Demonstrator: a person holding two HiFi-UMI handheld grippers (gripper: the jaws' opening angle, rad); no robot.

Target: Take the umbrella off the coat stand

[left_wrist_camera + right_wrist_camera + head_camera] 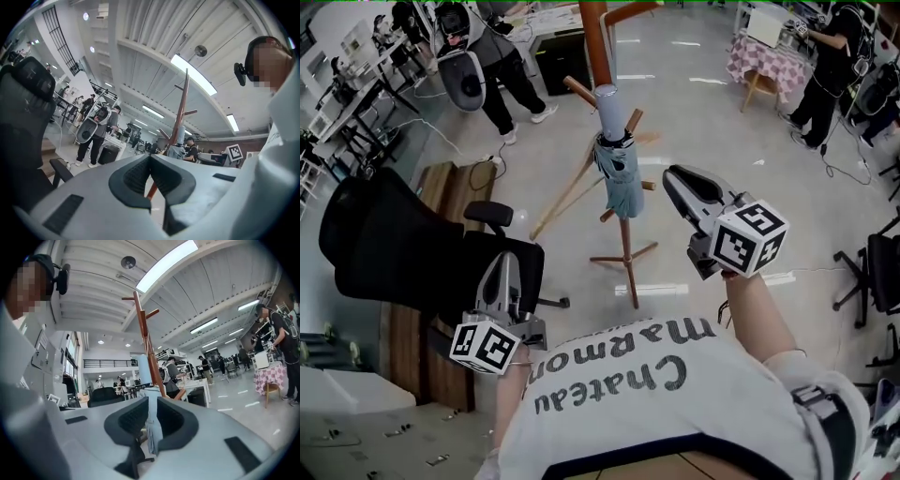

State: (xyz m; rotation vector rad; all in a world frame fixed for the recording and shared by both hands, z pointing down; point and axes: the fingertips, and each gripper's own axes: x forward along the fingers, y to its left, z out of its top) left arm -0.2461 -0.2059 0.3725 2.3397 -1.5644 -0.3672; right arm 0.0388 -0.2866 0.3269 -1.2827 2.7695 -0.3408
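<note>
A folded pale blue-grey umbrella [616, 167] hangs upright on a brown wooden coat stand [598, 42] in the middle of the floor. In the head view my right gripper [668, 174] is raised just right of the umbrella, apart from it, jaws shut and empty. My left gripper [500, 259] is lower, at the left near a chair, also shut with nothing in it. The right gripper view looks level over my right gripper [151, 401] at the umbrella [153, 430] and the stand [143, 329]. Past my left gripper [150, 161], the stand [182, 108] and umbrella [176, 151] are farther off.
A black office chair [403, 244] stands close at the left, beside a low wooden platform [441, 192]. People [492, 66] stand at desks behind the stand, another person [830, 61] by a checked-cloth table [764, 58]. More chairs [877, 272] are at the right edge.
</note>
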